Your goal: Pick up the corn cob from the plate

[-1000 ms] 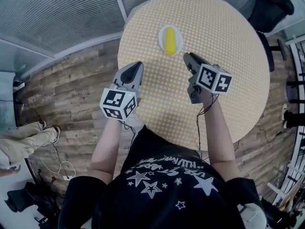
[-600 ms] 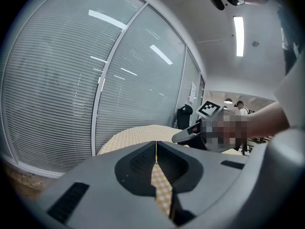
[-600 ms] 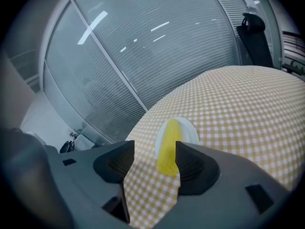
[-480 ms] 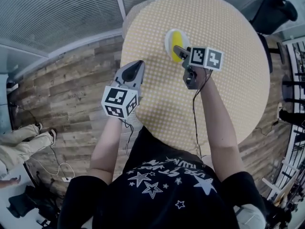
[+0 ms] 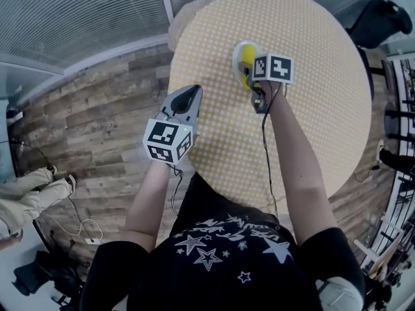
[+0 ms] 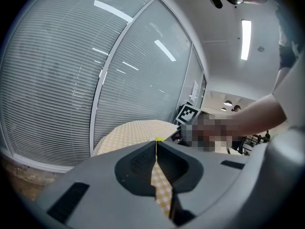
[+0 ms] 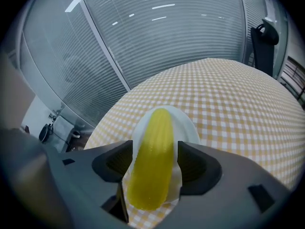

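The yellow corn cob (image 7: pixel 153 161) lies lengthwise on a small white plate (image 7: pixel 188 128) on the round checked table (image 7: pixel 238 104). My right gripper (image 7: pixel 155 146) is tilted down over it, and its jaws have just been opening. They now stand wide on either side of the cob's near half without pressing on it. From the head view the right gripper (image 5: pixel 251 81) and its marker cube cover part of the corn cob (image 5: pixel 247 56) and plate (image 5: pixel 237 52). My left gripper (image 5: pixel 190 96) hovers at the table's left edge, its jaws shut with nothing between them (image 6: pixel 156 149).
The table (image 5: pixel 311 109) stands beside a glass wall with blinds (image 5: pixel 78 18) on a wood floor (image 5: pixel 97 109). A black chair (image 5: pixel 382 18) is at the far right edge. Another person's legs (image 5: pixel 32 193) and a cable are on the floor at the left.
The right gripper has travelled forward and down onto the plate, tipped more steeply, and opened around the corn cob. The left gripper has drifted a little forward and lower, still shut.
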The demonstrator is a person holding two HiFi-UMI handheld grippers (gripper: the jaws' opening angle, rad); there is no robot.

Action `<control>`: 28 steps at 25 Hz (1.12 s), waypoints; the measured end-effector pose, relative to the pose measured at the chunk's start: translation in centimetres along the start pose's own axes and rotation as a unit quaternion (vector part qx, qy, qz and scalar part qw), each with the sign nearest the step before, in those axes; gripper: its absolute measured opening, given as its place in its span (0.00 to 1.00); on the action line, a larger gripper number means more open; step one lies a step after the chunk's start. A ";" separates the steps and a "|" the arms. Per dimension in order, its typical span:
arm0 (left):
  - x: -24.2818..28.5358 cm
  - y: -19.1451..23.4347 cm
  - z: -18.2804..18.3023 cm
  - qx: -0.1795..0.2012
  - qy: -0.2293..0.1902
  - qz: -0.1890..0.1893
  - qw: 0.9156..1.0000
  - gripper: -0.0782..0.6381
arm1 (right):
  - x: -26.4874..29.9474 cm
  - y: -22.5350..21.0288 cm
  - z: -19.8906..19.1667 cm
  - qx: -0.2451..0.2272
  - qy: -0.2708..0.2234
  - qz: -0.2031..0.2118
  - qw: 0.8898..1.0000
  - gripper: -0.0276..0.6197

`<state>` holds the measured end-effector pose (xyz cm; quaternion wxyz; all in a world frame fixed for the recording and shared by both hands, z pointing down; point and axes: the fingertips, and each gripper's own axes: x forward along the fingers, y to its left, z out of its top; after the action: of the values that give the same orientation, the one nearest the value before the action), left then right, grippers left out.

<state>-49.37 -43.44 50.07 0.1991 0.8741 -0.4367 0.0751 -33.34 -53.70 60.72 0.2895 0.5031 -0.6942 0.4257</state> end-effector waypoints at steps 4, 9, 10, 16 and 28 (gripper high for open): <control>0.2 0.2 -0.4 -0.006 0.004 -0.004 1.000 0.12 | 1.1 -0.1 -0.4 -0.025 0.027 -0.022 0.999 0.47; 0.5 0.2 -0.8 -0.009 0.008 -0.008 1.000 0.13 | 1.8 -0.1 -0.6 -0.044 0.052 -0.044 0.997 0.47; 0.5 0.1 -0.9 -0.009 0.009 -0.009 1.000 0.13 | 2.0 -0.1 -0.7 -0.045 0.056 -0.046 0.996 0.46; 0.4 -0.4 -1.3 -0.010 0.014 -0.010 1.000 0.13 | 2.1 0.2 -0.7 -0.063 0.062 -0.032 0.996 0.46; -1.2 -0.2 -1.4 -0.011 0.013 0.006 1.000 0.13 | 0.7 -0.3 -0.5 -0.022 0.024 0.043 0.999 0.46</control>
<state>-49.91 -41.84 50.92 0.2139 0.8682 -0.4400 0.0823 -33.31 -53.61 61.65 0.2982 0.4564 -0.7171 0.4342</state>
